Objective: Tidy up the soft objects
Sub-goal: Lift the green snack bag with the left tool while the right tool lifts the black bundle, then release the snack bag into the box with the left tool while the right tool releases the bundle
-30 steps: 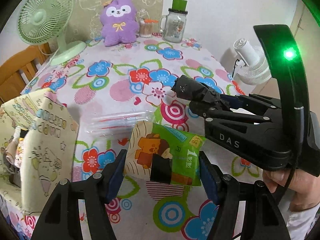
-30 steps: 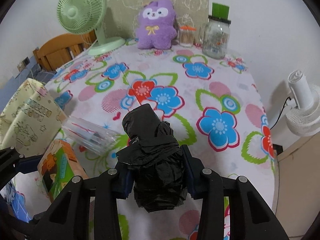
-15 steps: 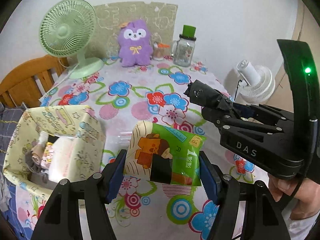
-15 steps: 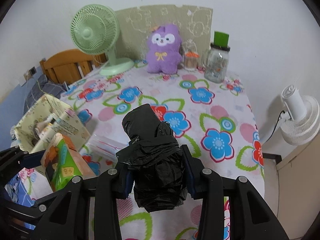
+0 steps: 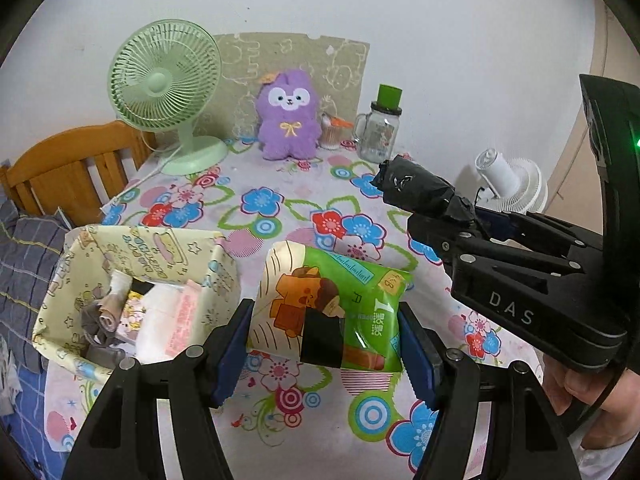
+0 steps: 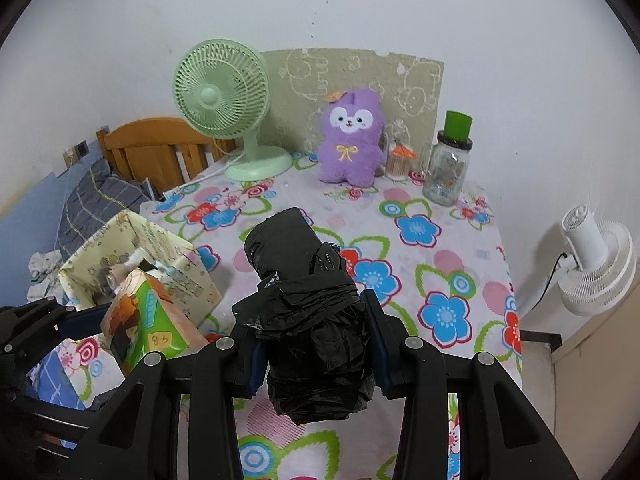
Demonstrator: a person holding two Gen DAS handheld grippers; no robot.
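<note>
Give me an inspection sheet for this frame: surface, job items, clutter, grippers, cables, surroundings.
Surface: table under a flowered tablecloth.
Job's things: green tissue pack held above the table; black plastic-bag roll held above the table; yellow patterned storage box at the table's left edge, open, with rolled cloths and tissue packs inside.
Clutter: green desk fan, purple plush toy, toothpick holder and glass mug jar with green lid along the back.
Grippers: left gripper shut on the tissue pack; right gripper shut on the bag roll.
Cables: fan cord off the left edge; black cord at the white floor fan.
Surroundings: wooden headboard, white wall.
</note>
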